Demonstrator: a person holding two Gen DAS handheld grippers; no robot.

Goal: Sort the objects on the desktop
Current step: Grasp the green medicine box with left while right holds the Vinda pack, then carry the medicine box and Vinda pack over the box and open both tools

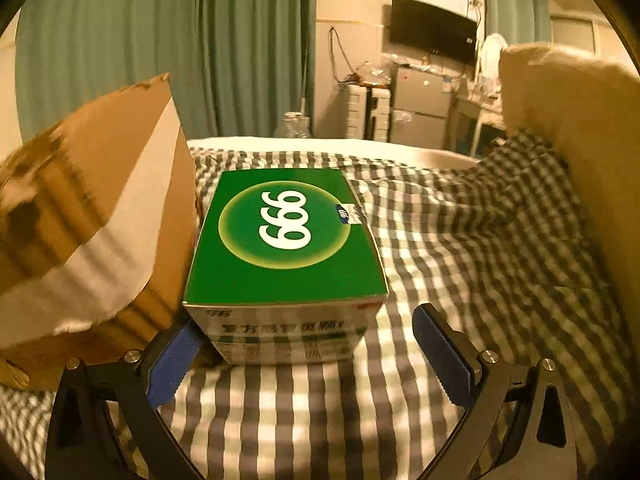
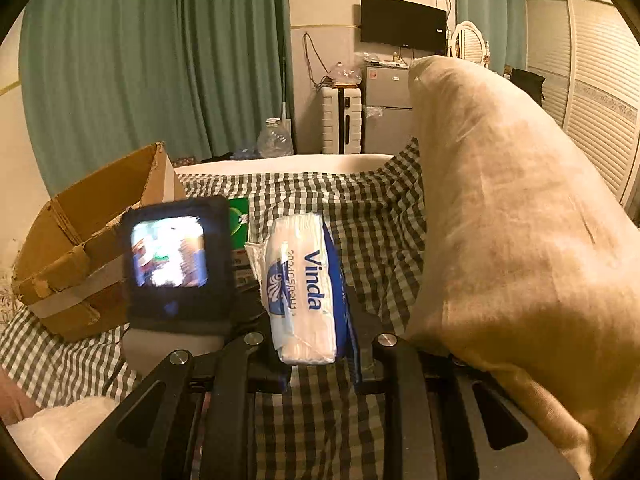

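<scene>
A green medicine box marked 999 (image 1: 285,236) lies on the checked bedsheet (image 1: 460,248), right beside a cardboard box (image 1: 100,240). My left gripper (image 1: 308,344) is open, its blue pads at either side of the box's near end, the left pad (image 1: 176,360) close to it. My right gripper (image 2: 316,344) is shut on a white and blue Vinda tissue pack (image 2: 304,284), held above the sheet. The cardboard box (image 2: 88,240) shows left in the right wrist view, with a sliver of the green box (image 2: 239,220) behind the left gripper's lit screen (image 2: 176,260).
A large beige pillow (image 2: 512,232) rises at the right; it also shows in the left wrist view (image 1: 580,152). Green curtains (image 1: 160,40), a wall TV (image 2: 402,22), a small fridge (image 2: 386,108) and a plastic bottle (image 2: 275,138) stand beyond the bed.
</scene>
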